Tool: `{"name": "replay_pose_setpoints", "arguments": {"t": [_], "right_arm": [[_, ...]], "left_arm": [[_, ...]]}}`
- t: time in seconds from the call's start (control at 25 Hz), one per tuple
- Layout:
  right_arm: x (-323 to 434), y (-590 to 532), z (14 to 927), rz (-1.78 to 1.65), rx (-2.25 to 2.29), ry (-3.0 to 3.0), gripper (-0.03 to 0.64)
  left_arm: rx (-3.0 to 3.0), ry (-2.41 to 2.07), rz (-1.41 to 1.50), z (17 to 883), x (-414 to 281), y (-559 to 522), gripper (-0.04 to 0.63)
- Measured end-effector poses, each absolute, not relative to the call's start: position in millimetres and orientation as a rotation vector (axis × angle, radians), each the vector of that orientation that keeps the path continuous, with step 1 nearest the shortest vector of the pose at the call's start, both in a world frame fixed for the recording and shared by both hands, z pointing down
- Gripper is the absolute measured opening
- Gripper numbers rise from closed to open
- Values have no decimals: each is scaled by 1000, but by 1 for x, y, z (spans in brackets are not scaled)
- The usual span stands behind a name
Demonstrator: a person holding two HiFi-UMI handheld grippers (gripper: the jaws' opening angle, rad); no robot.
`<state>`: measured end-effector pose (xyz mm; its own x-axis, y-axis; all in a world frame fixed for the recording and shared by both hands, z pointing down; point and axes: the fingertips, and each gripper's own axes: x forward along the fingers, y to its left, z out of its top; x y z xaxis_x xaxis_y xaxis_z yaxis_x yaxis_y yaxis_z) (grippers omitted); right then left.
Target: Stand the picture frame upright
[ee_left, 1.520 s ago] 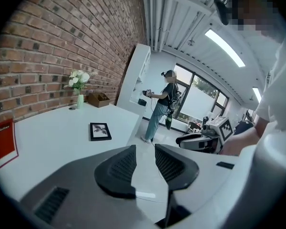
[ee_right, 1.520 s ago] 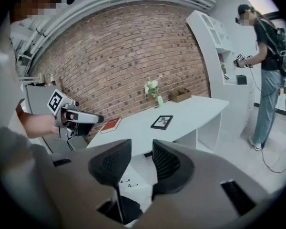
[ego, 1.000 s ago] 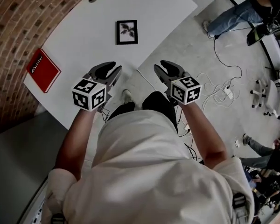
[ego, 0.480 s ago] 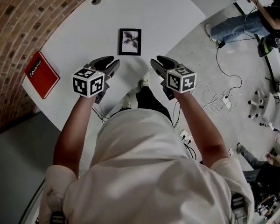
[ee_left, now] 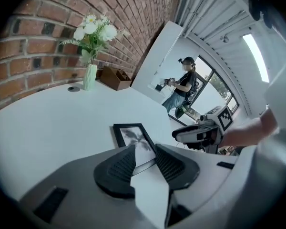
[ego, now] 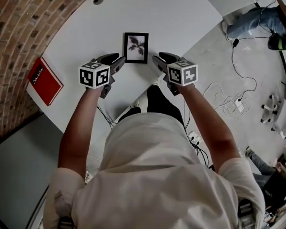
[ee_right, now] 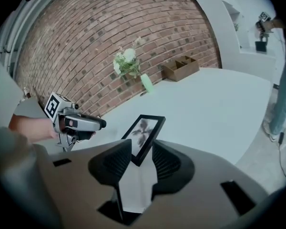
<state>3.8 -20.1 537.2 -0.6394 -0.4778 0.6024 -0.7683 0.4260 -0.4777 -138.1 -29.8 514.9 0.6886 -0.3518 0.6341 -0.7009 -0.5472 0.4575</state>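
Note:
The black picture frame (ego: 136, 47) with a leaf print lies flat on the white table (ego: 181, 13). My left gripper (ego: 117, 59) hovers just off its near left corner and my right gripper (ego: 158, 60) off its near right corner; neither touches it. In the left gripper view the frame (ee_left: 133, 137) lies just beyond my left gripper (ee_left: 145, 162), whose jaws are opening with nothing between them. In the right gripper view the near corner of the frame (ee_right: 144, 131) shows through the gap of my right gripper (ee_right: 142, 162), which is open.
A red book (ego: 44, 81) lies at the table's left edge by the brick wall. A green vase of flowers (ee_left: 89, 75) and a wooden box (ee_left: 113, 78) stand at the far side. Cables (ego: 229, 97) lie on the floor to the right; another person (ee_left: 183, 87) stands beyond the table.
Both grippers have moved forward over the table and closed in on the frame's near corners. The frame has not moved.

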Motion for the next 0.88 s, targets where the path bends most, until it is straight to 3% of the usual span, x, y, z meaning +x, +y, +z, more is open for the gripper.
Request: {"name": "replay_pose_setpoints", "arguments": {"t": [0.88], "right_arm": [[-24, -74, 588, 1248, 919, -2223, 143]], "left_arm": [[2050, -677, 740, 591, -126, -82, 140]]}}
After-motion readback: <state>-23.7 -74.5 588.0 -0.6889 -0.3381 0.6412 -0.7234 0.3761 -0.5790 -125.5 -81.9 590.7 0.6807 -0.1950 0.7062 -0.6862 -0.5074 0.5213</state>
